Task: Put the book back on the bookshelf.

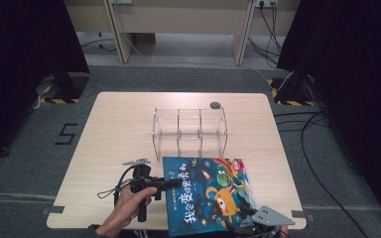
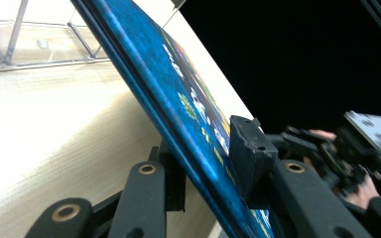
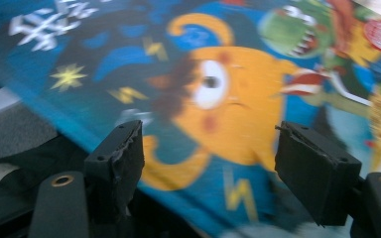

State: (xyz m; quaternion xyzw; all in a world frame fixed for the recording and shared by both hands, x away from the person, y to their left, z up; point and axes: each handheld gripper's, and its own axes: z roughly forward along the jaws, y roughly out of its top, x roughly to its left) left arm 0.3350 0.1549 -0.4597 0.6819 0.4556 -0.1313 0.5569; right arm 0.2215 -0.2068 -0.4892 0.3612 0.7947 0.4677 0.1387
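On the near half of the pale wooden table (image 1: 114,129), toward five o'clock from its centre, a blue picture book with a cartoon orange monster and yellow Chinese lettering on its cover (image 1: 208,193) is lying with its near edge reaching the table's front edge. At twelve o'clock from the book, just beyond its far edge, a clear acrylic rack with three compartments (image 1: 189,130) is standing upright, and a small dark round disc (image 1: 215,105) is sitting on the table behind the rack at one o'clock.

The left gripper (image 1: 171,183) is coming in from nine o'clock, held by the person's left hand (image 1: 129,206), and its jaws are pinching the book's left edge. In the left gripper view the book (image 2: 178,99) is running slantwise between the two black jaws, one pad on the cover and one beneath, with that edge looking raised off the tabletop.

The right gripper (image 1: 258,225) is sitting at the book's near right corner, at five o'clock, its grey three-cornered plate showing at the bottom of the high view. In the right gripper view its jaws are standing spread wide, with the blurred orange monster cover (image 3: 228,99) lying beyond them and nothing gripped between them.
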